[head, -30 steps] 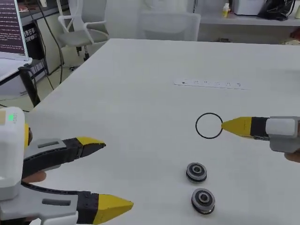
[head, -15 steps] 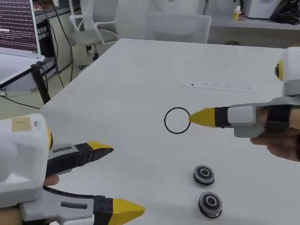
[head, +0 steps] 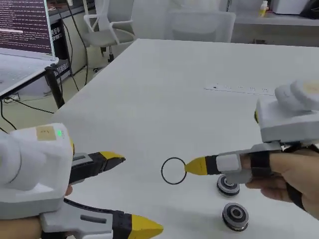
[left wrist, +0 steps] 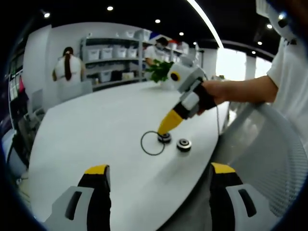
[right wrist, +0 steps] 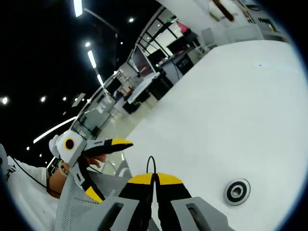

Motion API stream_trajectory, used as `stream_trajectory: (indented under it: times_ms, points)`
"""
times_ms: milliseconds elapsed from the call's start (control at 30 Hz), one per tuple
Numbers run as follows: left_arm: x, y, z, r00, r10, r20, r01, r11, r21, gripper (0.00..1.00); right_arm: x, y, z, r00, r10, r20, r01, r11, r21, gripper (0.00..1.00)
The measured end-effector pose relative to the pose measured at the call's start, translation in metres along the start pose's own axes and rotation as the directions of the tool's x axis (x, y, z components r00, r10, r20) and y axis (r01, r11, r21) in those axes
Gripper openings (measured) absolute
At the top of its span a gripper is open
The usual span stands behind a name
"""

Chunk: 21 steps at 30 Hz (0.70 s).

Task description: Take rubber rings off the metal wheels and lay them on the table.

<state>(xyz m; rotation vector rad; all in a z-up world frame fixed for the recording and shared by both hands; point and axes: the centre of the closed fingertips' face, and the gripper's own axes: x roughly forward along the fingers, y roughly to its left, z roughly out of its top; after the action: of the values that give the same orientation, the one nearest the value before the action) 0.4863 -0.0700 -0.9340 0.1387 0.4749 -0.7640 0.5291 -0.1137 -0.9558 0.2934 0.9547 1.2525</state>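
Observation:
A thin black rubber ring (head: 162,171) hangs from the tip of my right gripper (head: 188,167), which is shut on its edge, low over the white table (head: 164,89). In the right gripper view the ring (right wrist: 151,163) shows edge-on above the closed jaws (right wrist: 154,179). Two metal wheels (head: 228,185) (head: 236,215) with dark rims lie flat just right of the ring, partly under my right hand. My left gripper (head: 138,195) stands open at the near left, nothing between its fingers. The left gripper view shows the ring (left wrist: 141,143) beside both wheels (left wrist: 184,144).
A flat power strip (head: 239,89) lies farther back on the table. The table's left edge runs diagonally, with a monitor (head: 25,25) and office chairs (head: 107,27) beyond it. A person (left wrist: 67,67) stands far off by the shelves.
My right gripper has carried the ring left and nearer to me, from beyond the wheels to low beside them. The head camera has shifted. The left gripper stays open.

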Motion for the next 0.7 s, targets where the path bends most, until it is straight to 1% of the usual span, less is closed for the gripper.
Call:
stream_trajectory:
  times_ms: [67, 167, 300, 367, 467, 567, 633, 700]
  points:
    - [0.0, 0.0, -0.001, 1.0, 0.0, -0.006, 0.0, 1.0, -0.004, 0.86, 0.004, -0.007, -0.011, 0.999, -0.022, -0.038, 0.023, 1.0, 0.007, 0.0]
    - [0.0, 0.001, -0.004, 0.9999, 0.006, -0.016, -0.006, 1.0, -0.005, 0.85, 0.01, -0.013, -0.021, 0.9967, -0.039, -0.072, 0.04, 0.999, 0.002, 0.0]
    - [0.001, 0.002, -0.007, 0.9994, 0.006, -0.034, -0.007, 1.0, -0.021, 0.85, 0.014, -0.021, -0.024, 0.9958, -0.059, -0.07, 0.06, 0.998, 0.007, 0.0]
    - [0.001, 0.001, -0.007, 0.9994, 0.001, -0.035, -0.002, 1.0, -0.021, 0.86, 0.015, -0.028, -0.023, 0.9952, -0.085, -0.049, 0.086, 0.996, 0.02, 0.0]
    - [0.001, 0.002, -0.008, 0.9991, 0.005, -0.042, -0.006, 1.0, -0.014, 0.86, 0.017, -0.037, -0.027, 0.9928, -0.105, -0.059, 0.107, 0.994, 0.032, 0.0]
    - [0.001, 0.002, -0.01, 0.9989, 0.007, -0.047, -0.008, 1.0, -0.017, 0.86, 0.017, -0.041, -0.03, 0.9887, -0.133, -0.069, 0.134, 0.991, 0.015, 0.0]
    - [0.001, 0.002, -0.01, 0.9988, 0.006, -0.048, -0.007, 1.0, -0.024, 0.85, 0.017, -0.044, -0.031, 0.9865, -0.15, -0.067, 0.15, 0.989, 0.001, 0.0]
    - [0.0, 0.002, -0.01, 0.999, 0.006, -0.045, -0.007, 1.0, -0.023, 0.85, 0.016, -0.045, -0.032, 0.9849, -0.159, -0.07, 0.159, 0.987, 0.001, 0.0]
